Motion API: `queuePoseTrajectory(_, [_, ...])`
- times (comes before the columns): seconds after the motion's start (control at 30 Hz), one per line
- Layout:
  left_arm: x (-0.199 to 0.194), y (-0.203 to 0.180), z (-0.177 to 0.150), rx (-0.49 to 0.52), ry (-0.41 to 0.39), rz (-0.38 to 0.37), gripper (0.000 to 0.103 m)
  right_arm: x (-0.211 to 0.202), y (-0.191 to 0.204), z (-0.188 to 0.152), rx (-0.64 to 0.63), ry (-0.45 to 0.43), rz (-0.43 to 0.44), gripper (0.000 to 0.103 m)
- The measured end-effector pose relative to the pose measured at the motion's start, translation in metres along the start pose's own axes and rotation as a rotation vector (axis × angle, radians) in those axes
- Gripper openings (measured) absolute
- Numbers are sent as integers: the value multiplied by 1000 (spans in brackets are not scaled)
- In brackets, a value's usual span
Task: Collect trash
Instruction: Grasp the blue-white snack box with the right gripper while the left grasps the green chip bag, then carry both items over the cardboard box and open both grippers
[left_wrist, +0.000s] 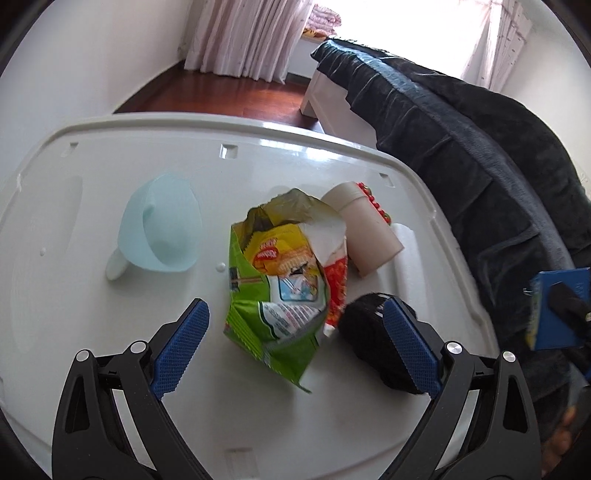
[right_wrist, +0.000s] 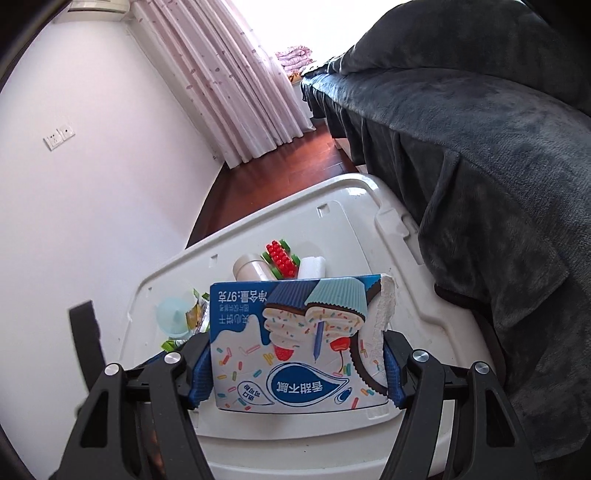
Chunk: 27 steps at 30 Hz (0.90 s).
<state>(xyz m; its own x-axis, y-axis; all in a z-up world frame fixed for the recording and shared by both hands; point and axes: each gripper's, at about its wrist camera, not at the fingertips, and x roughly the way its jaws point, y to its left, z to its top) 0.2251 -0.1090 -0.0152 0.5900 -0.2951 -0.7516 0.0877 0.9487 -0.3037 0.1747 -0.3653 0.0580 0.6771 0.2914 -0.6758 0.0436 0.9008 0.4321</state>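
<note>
Lid's left side (left_wrist: 55, 229) free – black brush (left_wrist: 365, 325) & tube (left_wrist: 365, 229) crowd snack bag (left_wrist: 280, 280).

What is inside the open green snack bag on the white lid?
The green snack bag holds crumpled wrappers: a yellow biscuit packet, white paper and a red packet poking out. Anything deeper is covered by these and the bag's folds.

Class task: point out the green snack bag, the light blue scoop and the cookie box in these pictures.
green snack bag (left_wrist: 275, 295), left wrist view, crumpled front panel.
light blue scoop (left_wrist: 162, 229), left wrist view, inside of bowl.
cookie box (right_wrist: 295, 347), right wrist view, printed front face.
</note>
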Motion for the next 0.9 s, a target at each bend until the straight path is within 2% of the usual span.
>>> queuePoseTrajectory(0.1, [0,1,-2,17,-42,17,92,2,3,-1,-13,7,-9,69])
queuePoseTrajectory(0.17, [1,2,-4,22,-51,17,89,1,5,-3,-29,7,-15,69])
queuePoseTrajectory(0.2, [1,2,-5,31,-50,19,75,2,7,-3,-36,9,-15,69])
queuePoseTrajectory(0.23, [5,2,-6,43,-35,30,56,5,8,-3,-37,11,-15,69])
queuePoseTrajectory(0.27, [8,2,-8,55,-22,50,54,7,9,-3,-38,14,-15,69])
queuePoseTrajectory(0.47, [0,4,-11,73,-52,55,49,10,11,-3,-41,19,-23,69])
queuePoseTrajectory(0.6, [-19,7,-15,69,-96,51,48,12,10,-2,-26,21,-19,69])
queuePoseTrajectory(0.9, [-102,10,-29,80,-193,9,48,12,18,-6,-47,19,0,69])
